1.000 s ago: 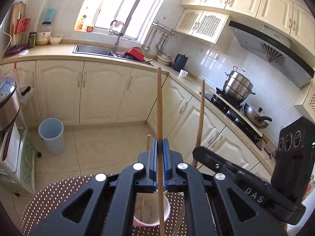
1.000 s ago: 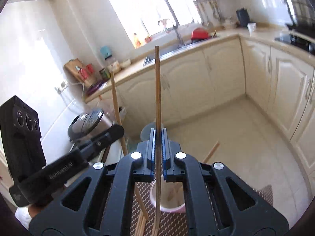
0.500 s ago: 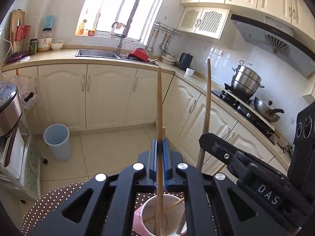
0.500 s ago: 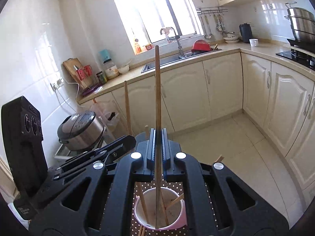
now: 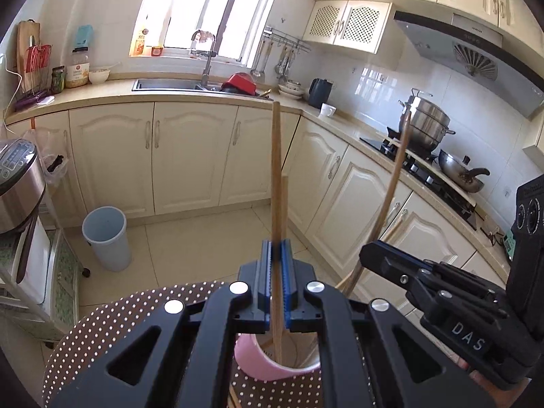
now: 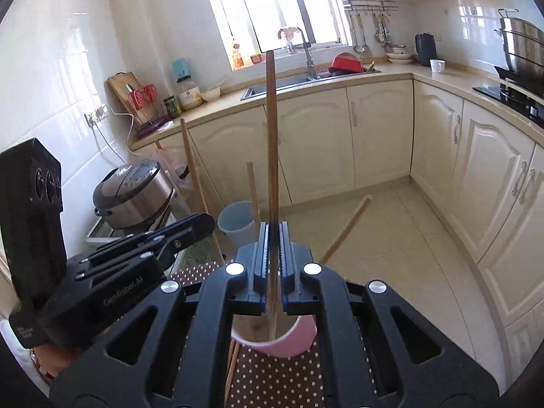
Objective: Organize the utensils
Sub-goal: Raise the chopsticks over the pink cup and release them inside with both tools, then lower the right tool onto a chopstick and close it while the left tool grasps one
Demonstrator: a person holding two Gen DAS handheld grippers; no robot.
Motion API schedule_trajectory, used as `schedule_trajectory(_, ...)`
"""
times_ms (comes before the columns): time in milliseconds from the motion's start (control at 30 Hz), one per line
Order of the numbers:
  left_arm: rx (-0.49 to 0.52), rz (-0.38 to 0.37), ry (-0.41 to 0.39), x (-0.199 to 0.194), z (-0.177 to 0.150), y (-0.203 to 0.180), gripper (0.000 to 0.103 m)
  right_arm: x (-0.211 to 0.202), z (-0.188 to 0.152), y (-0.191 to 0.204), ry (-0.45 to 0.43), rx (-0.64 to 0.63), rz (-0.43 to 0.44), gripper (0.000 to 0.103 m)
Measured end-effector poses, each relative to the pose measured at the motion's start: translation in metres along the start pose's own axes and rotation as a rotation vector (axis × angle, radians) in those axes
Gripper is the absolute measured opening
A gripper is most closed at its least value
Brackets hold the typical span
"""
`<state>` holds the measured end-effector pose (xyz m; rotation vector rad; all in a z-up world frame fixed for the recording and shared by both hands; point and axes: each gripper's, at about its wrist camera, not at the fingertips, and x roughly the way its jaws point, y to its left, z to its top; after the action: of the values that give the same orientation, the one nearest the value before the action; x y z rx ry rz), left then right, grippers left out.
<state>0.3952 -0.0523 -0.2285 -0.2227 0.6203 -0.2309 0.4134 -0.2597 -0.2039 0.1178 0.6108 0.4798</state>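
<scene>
the left gripper (image 5: 276, 258) pinches 1 upright chopstick (image 5: 276, 176), its lower end inside the pink cup (image 5: 268, 365) on the near dotted table (image 5: 112, 319). the right gripper (image 6: 272, 241) pinches 1 more chopstick (image 6: 272, 136) over the same cup. 2 loose chopsticks (image 6: 345, 229) already lean in it.

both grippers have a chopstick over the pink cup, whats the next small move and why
Probably open both and let go. The left gripper is shut on a chopstick whose lower end is already inside the pink cup, and the right gripper holds its chopstick the same way. Both sticks stand nearly upright, so they should drop in beside those already there.
</scene>
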Motion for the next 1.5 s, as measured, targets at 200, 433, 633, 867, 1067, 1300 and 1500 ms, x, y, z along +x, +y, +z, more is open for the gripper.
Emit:
schedule_trajectory(200, 0.012, 0.014, 0.043, -0.008, -0.018, -0.002, 0.006, -0.006, -0.019, 0.005, 0.043, -0.006, -0.025, 0.006)
schedule_trajectory(433, 0.014, 0.03, 0.082, -0.012, -0.029, -0.003, 0.006, -0.01, -0.03, 0.005, 0.076, 0.022, -0.046, 0.006)
schedule_trajectory(633, -0.004, 0.032, 0.122, -0.013, -0.034, -0.004, 0.008, -0.013, -0.036, 0.005, 0.095, 0.056, -0.051, 0.007)
schedule_trajectory(867, -0.02, 0.03, 0.149, -0.02, -0.038, -0.005, 0.028, -0.018, -0.037, 0.003, 0.11, 0.108, -0.043, 0.007)
schedule_trajectory(1067, -0.041, 0.033, 0.155, -0.032, -0.039, -0.002, 0.031, -0.029, -0.036, 0.011, 0.098, 0.09, -0.044, 0.022)
schedule_trajectory(1300, -0.065, 0.054, 0.184, -0.053, -0.049, 0.011, 0.036, -0.043, -0.042, 0.019, 0.091, 0.078, -0.035, 0.04)
schedule_trajectory(1500, -0.093, 0.105, 0.315, -0.056, -0.082, 0.035, 0.038, -0.039, -0.065, 0.025, 0.166, 0.076, -0.044, 0.041)
